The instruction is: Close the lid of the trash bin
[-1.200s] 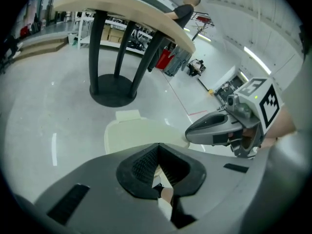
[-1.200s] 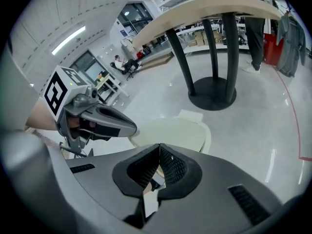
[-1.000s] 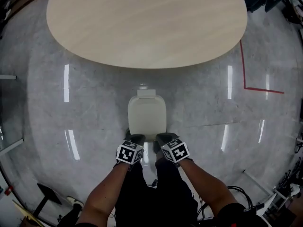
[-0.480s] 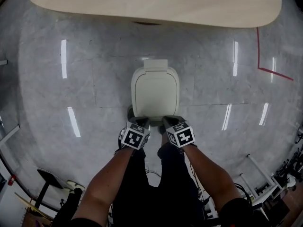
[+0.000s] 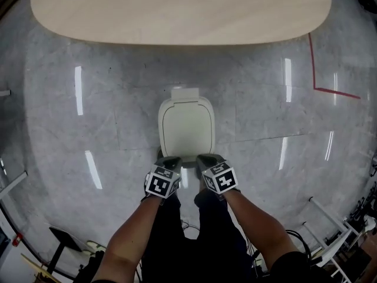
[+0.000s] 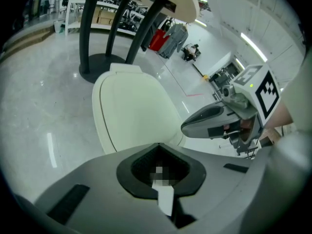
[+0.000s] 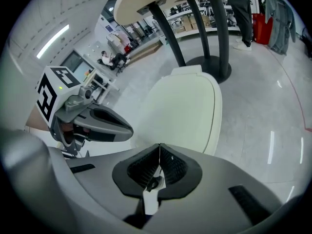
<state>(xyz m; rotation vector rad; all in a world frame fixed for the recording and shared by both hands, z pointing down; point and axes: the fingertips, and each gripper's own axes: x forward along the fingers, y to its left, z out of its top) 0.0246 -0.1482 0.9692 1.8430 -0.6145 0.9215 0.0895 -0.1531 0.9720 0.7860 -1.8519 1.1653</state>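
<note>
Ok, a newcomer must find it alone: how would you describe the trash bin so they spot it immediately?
Find the big oval pale-wood table on the glossy grey stone floor. On the floor before its near edge stands a small cream plastic trash bin with a rounded-rectangle lid. It is the only cream thing there; the red tape line lies off to its right.

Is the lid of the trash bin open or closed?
Closed. The lid lies flat and level; no opening or inside shows in any view.
</note>
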